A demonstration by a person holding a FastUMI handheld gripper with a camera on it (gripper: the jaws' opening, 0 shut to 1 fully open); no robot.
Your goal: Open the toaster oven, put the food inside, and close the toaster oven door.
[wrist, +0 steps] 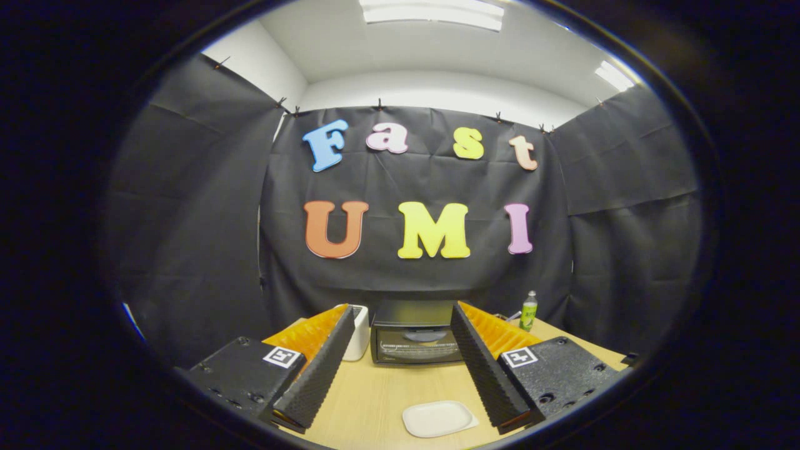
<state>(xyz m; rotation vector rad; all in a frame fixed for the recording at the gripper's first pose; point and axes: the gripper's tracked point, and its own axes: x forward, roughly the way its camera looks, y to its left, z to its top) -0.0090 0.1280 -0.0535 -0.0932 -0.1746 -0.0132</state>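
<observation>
Gripper view: hand-held gripper (400,312) open, level.

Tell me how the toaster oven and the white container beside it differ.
The toaster oven is dark with a glass door, shut; the white container is pale with no door in sight. The toaster oven is wide and low; the white container is narrow and upright. The toaster oven shows between the open gripper's fingers; one finger partly hides the white container. Both stand on the wooden table, beyond the fingers.

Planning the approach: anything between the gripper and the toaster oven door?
Nothing visible. The gripper is open, bare table ahead up to the closed toaster oven. The white plate lies nearer, between the fingers, low.
</observation>
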